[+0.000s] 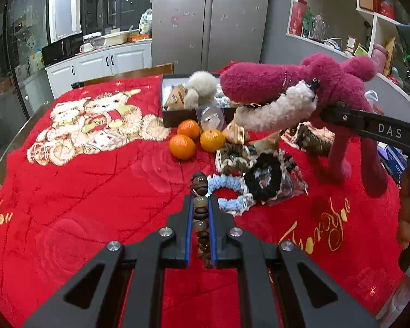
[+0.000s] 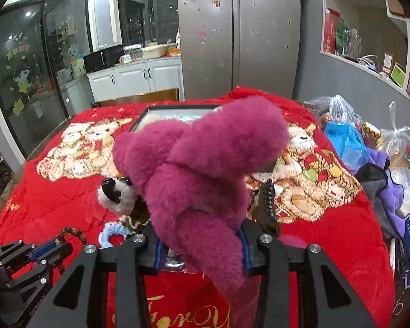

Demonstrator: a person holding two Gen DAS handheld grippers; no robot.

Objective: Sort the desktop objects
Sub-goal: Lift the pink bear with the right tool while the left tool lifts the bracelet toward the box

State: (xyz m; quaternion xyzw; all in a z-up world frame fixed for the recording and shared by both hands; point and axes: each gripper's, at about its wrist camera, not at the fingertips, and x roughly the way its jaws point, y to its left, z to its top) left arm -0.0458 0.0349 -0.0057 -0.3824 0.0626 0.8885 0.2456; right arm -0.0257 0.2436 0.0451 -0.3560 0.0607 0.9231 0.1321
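The red blanket (image 1: 95,191) is covering the table, and the open box (image 1: 177,114) is sitting at its far side. The right gripper (image 2: 201,248) is clamping the pink plush toy (image 2: 202,169), lifting it above the scrunchies (image 1: 248,180). The left gripper (image 1: 200,205) is pinching the bead bracelet (image 1: 201,218) between narrow jaws, near the oranges (image 1: 194,139).

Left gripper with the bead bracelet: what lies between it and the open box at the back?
In the left wrist view, the light blue scrunchie and three oranges lie between the left gripper holding the bead bracelet and the box.
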